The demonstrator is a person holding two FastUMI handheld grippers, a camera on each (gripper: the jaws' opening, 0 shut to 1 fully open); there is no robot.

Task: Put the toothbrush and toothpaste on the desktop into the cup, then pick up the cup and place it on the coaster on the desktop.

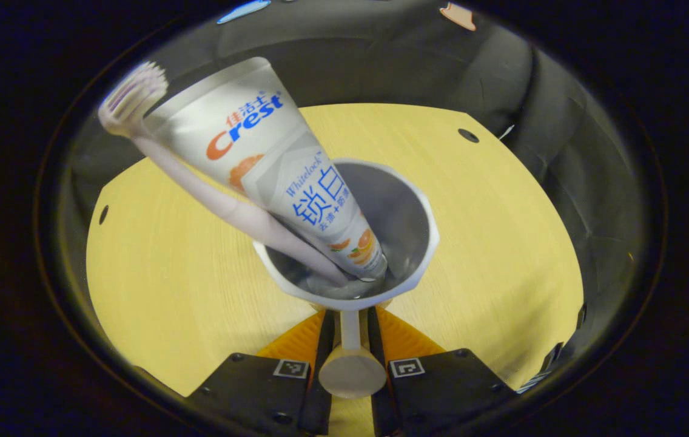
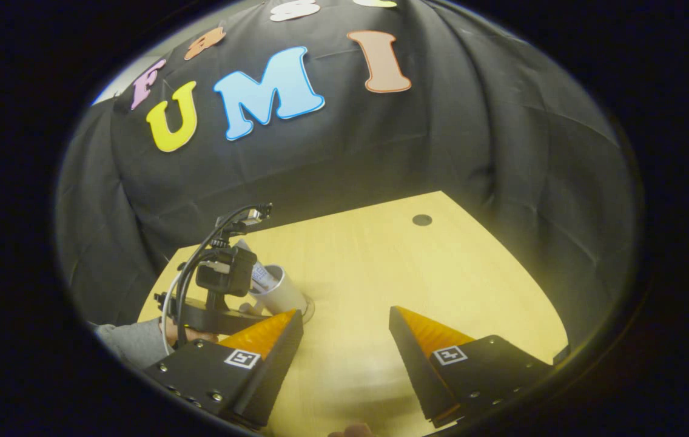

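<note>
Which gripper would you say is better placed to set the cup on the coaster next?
Left, probably: the left gripper is shut on the cup's handle, with toothbrush and toothpaste inside the cup. The right gripper hangs open, apart.

A pale yellow wood-grain table [image 1: 490, 230] with a curved far edge spans the left gripper view, a small dark round hole [image 1: 468, 135] near its far edge. In the right gripper view, wrinkled black cloth [image 2: 502, 152] hangs behind the table [image 2: 381, 267], which has a hole [image 2: 421, 220] too.
</note>
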